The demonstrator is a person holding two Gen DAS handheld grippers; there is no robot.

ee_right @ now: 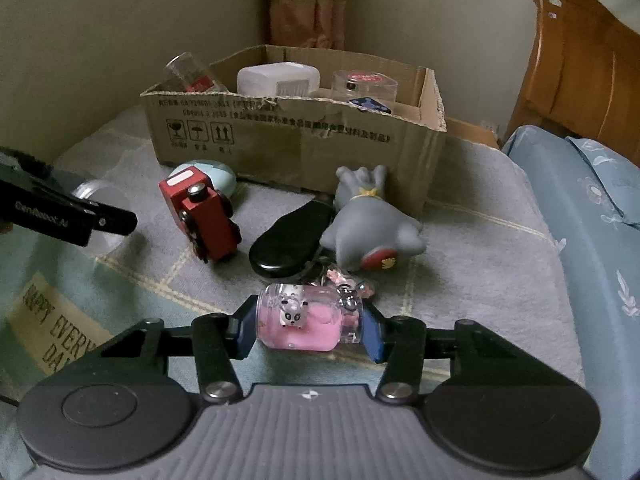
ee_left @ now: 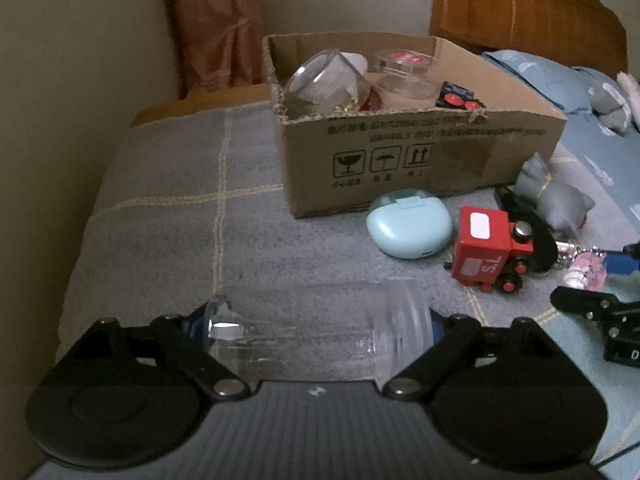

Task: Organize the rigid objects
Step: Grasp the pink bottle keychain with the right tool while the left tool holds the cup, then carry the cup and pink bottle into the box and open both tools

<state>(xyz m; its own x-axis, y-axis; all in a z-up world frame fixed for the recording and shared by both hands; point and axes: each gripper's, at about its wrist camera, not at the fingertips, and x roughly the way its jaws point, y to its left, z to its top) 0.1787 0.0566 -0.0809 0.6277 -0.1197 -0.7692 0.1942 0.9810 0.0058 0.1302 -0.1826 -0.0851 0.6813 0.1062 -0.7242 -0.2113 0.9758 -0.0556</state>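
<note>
— Where do you stand now?

— Your right gripper (ee_right: 310, 326) is clamped on the small pink clear-plastic keychain bottle (ee_right: 308, 320), on the blanket. Your left gripper (ee_left: 320, 320) has its jaws around the clear plastic jar (ee_left: 320, 328) lying sideways.

— What remains?

— The brown cardboard box (ee_right: 304, 140) already holds several containers; the red wooden toy train (ee_right: 204, 216) and the grey rubber figure (ee_right: 368, 224) are not yet inside.

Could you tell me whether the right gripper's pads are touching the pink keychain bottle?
Touching: the right wrist view shows both blue pads pressed against the ends of the pink keychain bottle.
</note>
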